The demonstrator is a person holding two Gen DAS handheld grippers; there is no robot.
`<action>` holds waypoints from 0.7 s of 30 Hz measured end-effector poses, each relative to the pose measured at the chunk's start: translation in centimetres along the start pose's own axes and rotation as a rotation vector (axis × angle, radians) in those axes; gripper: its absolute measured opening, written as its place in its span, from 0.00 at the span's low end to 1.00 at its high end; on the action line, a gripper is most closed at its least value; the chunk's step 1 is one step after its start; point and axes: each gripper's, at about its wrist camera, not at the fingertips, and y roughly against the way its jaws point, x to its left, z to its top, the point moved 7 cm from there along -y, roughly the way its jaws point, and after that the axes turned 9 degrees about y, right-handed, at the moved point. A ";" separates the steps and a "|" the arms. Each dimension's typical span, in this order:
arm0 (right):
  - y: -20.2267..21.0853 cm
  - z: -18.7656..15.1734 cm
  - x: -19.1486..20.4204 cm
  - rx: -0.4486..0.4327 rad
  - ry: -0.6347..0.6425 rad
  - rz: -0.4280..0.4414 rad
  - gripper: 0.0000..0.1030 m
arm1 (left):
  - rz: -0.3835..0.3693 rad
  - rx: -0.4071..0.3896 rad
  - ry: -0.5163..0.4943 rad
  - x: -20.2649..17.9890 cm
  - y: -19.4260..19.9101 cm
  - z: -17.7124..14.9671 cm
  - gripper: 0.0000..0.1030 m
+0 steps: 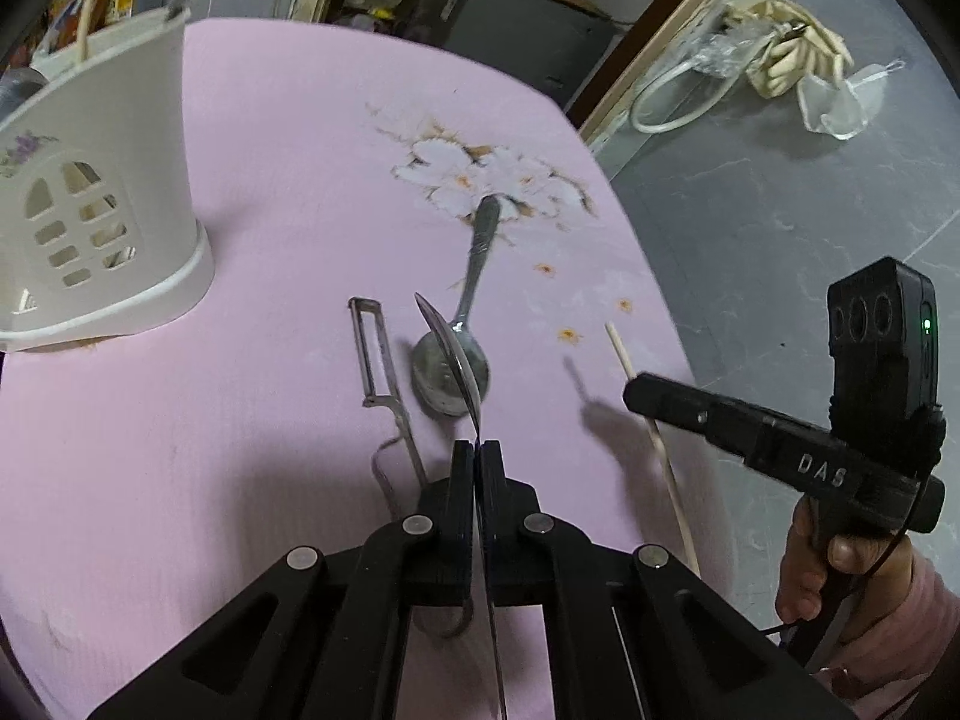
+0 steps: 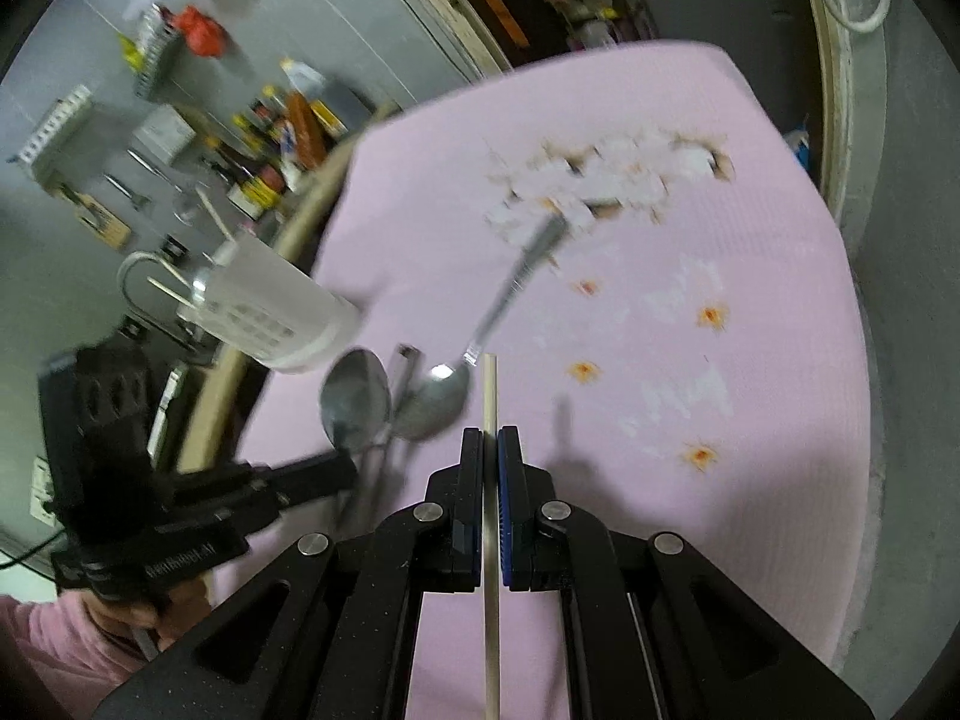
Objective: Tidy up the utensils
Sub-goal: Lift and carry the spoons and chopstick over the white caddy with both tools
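My left gripper (image 1: pixel 478 450) is shut on the handle of a metal spoon (image 1: pixel 449 348), which is lifted and seen edge-on above the pink table (image 1: pixel 270 120). A second spoon (image 1: pixel 477 264) lies flat beneath it, its handle pointing at the flower print. A metal peeler (image 1: pixel 375 354) lies just to its left. My right gripper (image 2: pixel 491 438) is shut on a wooden chopstick (image 2: pixel 490 390) that runs between its fingers. In the right wrist view the held spoon (image 2: pixel 354 396) sticks out of the left gripper (image 2: pixel 345 471), beside the lying spoon (image 2: pixel 435 399).
A white perforated utensil holder (image 1: pixel 102 210) stands at the table's far left with sticks in it, and it shows again as the holder (image 2: pixel 270 318). The table's right edge drops to a grey floor (image 1: pixel 780 210). A hand in a pink sleeve (image 1: pixel 804 576) holds the right gripper.
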 end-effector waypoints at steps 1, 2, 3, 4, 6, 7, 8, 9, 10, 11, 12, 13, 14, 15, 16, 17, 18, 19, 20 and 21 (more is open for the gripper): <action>0.7 0.4 0.5 -0.035 0.004 0.008 0.04 | -0.003 -0.016 -0.008 -0.1 0.6 0.0 0.03; 1.2 0.8 0.8 -0.059 0.006 0.014 0.04 | -0.006 -0.034 -0.016 -0.2 1.2 0.0 0.03; 1.7 1.1 1.3 -0.087 0.007 0.020 0.04 | -0.012 -0.056 -0.024 -0.3 1.9 0.2 0.03; 2.2 1.5 1.8 -0.114 0.008 0.028 0.04 | -0.019 -0.078 -0.030 -0.4 2.7 0.3 0.03; 2.9 2.0 2.7 -0.158 0.008 0.038 0.04 | -0.031 -0.124 -0.040 -0.6 4.2 0.8 0.03; 3.4 2.6 3.3 -0.187 0.008 0.045 0.04 | -0.036 -0.150 -0.043 -0.6 5.1 1.0 0.03; 3.9 3.2 4.0 -0.221 0.011 0.052 0.04 | -0.041 -0.168 -0.043 -0.6 5.7 1.3 0.03; 4.3 3.4 4.7 -0.244 0.014 0.057 0.04 | -0.053 -0.199 -0.039 -0.5 6.8 1.7 0.03; 4.7 4.1 5.5 -0.276 0.021 0.063 0.04 | -0.061 -0.223 -0.034 -0.4 7.6 2.1 0.03; 5.1 4.7 6.3 -0.305 0.027 0.068 0.04 | -0.067 -0.244 -0.029 -0.2 8.4 2.5 0.03; 5.5 5.3 7.1 -0.333 0.033 0.075 0.04 | -0.071 -0.263 -0.025 -0.1 9.1 2.9 0.03; 5.7 5.8 7.8 -0.355 0.037 0.081 0.04 | -0.077 -0.292 -0.020 0.1 10.2 3.5 0.03; 6.1 6.5 8.7 -0.381 0.045 0.090 0.04 | -0.079 -0.306 -0.018 0.3 10.8 3.9 0.03; 6.3 7.0 9.4 -0.399 0.050 0.096 0.04 | -0.079 -0.331 -0.014 0.7 11.8 4.5 0.03; 6.5 7.7 10.3 -0.425 0.059 0.106 0.04 | -0.081 -0.348 -0.012 0.9 12.7 5.1 0.03; 6.7 8.4 11.4 -0.451 0.071 0.115 0.04 | -0.083 -0.365 -0.012 1.3 13.5 5.4 0.03; 6.8 9.1 12.3 -0.473 0.083 0.124 0.04 | -0.082 -0.385 -0.012 1.6 14.4 6.0 0.03; 6.9 9.8 13.2 -0.496 0.093 0.133 0.04 | -0.081 -0.403 -0.014 1.9 15.2 6.6 0.03; 7.0 10.2 13.9 -0.511 0.097 0.141 0.04 | -0.079 -0.420 -0.016 2.2 15.8 7.2 0.03; 7.0 11.1 14.8 -0.538 0.104 0.155 0.04 | -0.075 -0.438 -0.018 2.6 16.6 7.9 0.03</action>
